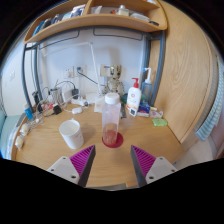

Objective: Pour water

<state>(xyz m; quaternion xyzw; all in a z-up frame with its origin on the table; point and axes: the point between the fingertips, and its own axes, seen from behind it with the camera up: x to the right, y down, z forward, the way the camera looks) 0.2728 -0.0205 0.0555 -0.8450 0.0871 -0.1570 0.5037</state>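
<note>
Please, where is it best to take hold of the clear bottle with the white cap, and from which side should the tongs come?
Grip the clear bottle on its straight middle body, coming level from the front. It stands upright just ahead of the open tongs, nearly in line with their gap, and its sides look smooth and parallel there. The white cup beside it is apart, so it probably leaves room for the fingers.

Bright, even indoor light, soft shadows, strong fisheye bending at the edges, mild overall softness

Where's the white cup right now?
The white cup stands on the wooden desk, ahead and left of the open gripper, beside the clear bottle.
</note>
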